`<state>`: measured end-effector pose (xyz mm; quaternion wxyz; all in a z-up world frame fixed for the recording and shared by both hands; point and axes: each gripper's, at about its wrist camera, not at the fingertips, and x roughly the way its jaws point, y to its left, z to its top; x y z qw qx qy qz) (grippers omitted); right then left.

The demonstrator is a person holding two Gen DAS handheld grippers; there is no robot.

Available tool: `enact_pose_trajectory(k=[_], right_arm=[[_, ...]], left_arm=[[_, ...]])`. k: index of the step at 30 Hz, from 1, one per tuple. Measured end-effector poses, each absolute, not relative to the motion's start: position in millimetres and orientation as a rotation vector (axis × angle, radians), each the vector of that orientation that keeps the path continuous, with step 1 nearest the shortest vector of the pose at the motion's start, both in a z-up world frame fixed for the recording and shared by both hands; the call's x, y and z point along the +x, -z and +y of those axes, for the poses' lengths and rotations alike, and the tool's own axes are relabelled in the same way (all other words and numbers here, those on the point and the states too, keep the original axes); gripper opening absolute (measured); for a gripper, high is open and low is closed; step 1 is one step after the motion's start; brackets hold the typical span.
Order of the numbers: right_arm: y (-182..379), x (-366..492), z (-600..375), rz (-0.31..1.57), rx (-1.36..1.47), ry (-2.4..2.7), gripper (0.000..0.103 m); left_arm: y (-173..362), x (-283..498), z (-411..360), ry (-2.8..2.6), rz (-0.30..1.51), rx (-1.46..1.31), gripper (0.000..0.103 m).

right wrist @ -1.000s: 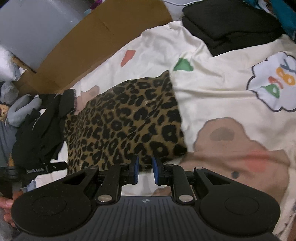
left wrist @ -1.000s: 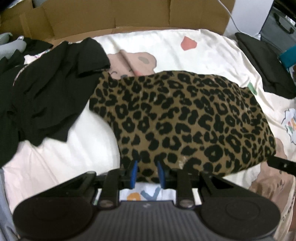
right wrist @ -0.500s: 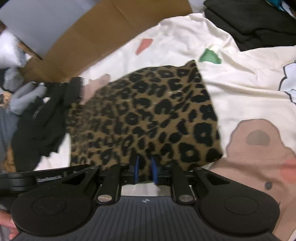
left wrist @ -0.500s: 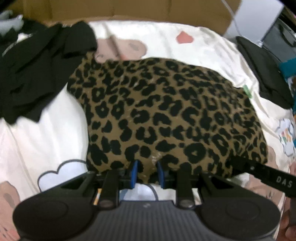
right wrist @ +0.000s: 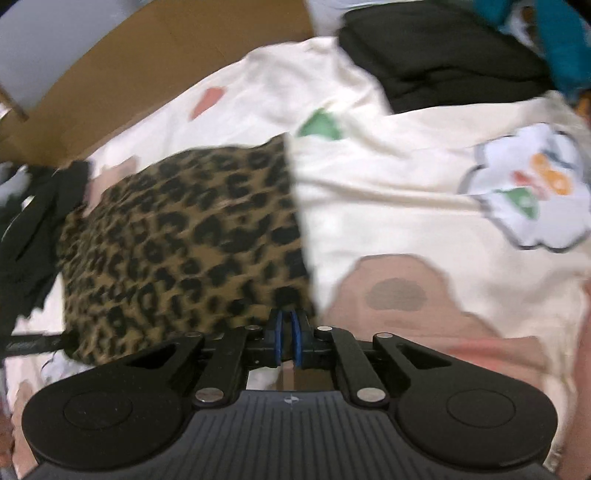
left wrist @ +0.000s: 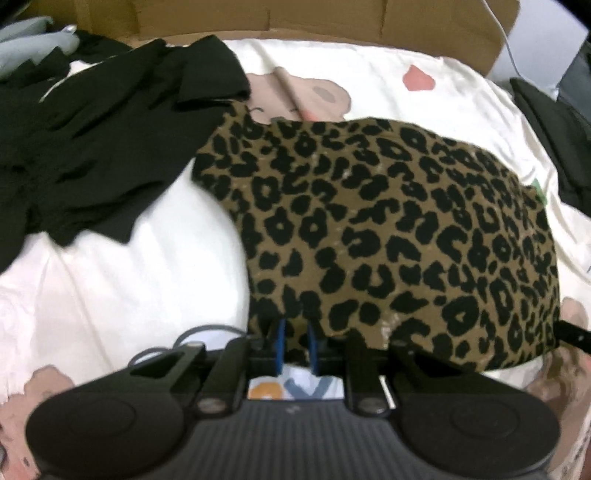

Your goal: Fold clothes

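A leopard-print garment (left wrist: pixel 388 236) lies spread on a cream cartoon-print bedsheet (left wrist: pixel 129 280). My left gripper (left wrist: pixel 295 334) is shut on its near edge toward the left corner. In the right wrist view the same garment (right wrist: pixel 177 236) fills the left half, and my right gripper (right wrist: pixel 287 326) is shut on its near right corner. The tip of the right gripper shows at the right edge of the left wrist view (left wrist: pixel 574 334). The left gripper's tip shows at the left edge of the right wrist view (right wrist: pixel 33 345).
A heap of black clothes (left wrist: pixel 96 147) lies left of the garment, with grey cloth (left wrist: pixel 29 37) behind it. Folded black clothes (right wrist: pixel 443 55) and a teal item (right wrist: pixel 554 40) sit at the far right. A cardboard wall (left wrist: pixel 295 14) borders the back of the bed.
Both grippers moved with the garment's near edge still held. The garment has shifted right in the left view and left in the right view. The right view is now motion-blurred.
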<state>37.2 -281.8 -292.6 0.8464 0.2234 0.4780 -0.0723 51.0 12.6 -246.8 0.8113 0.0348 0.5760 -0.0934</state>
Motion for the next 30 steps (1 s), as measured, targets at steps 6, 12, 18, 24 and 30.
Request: enact_pose_trajectory(k=[6,12,18,24,30], right_arm=[[288,11,-290,0.984,0.596,0.207,0.012],[301,1,-285,0.969,0.822,0.163,0.039],[312,4,-291,0.947,0.925,0.163,0.045],[331,15,-303,0.943,1.027,0.180,0.044],[341,17,-310,0.918,1.125,0.189,0.029]], left_arm=[[235,42,26,0.181,1.231,0.032,0.016],[240,38,33,0.138,1.244,-0.014,0.019],[246,41,36,0.139,1.229,-0.039,0.027],[264,49,29,0.152,1.245,-0.004,0.027],[266,53,28,0.174,1.240,-0.001,0.028]])
